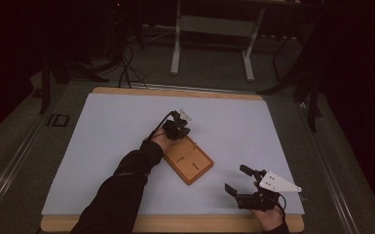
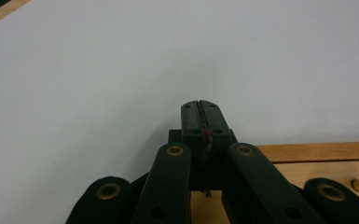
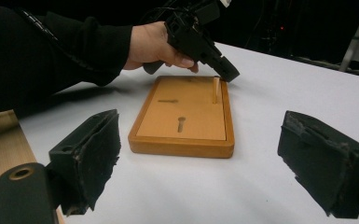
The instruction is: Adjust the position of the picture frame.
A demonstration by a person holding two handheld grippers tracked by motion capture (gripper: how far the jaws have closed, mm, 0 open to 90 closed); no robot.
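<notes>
Right gripper view shows your left gripper (image 3: 224,74) with jaws pinched shut, its tip by the upright wooden peg (image 3: 216,89) at the far corner of the wooden tray (image 3: 182,142). Move slowly. Your right gripper (image 1: 239,179) waits, jaws wide, holding nothing.

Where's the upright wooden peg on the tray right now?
The peg stands upright near the far right corner of the wooden tray in the right gripper view, just below the tip of the left gripper.
</notes>
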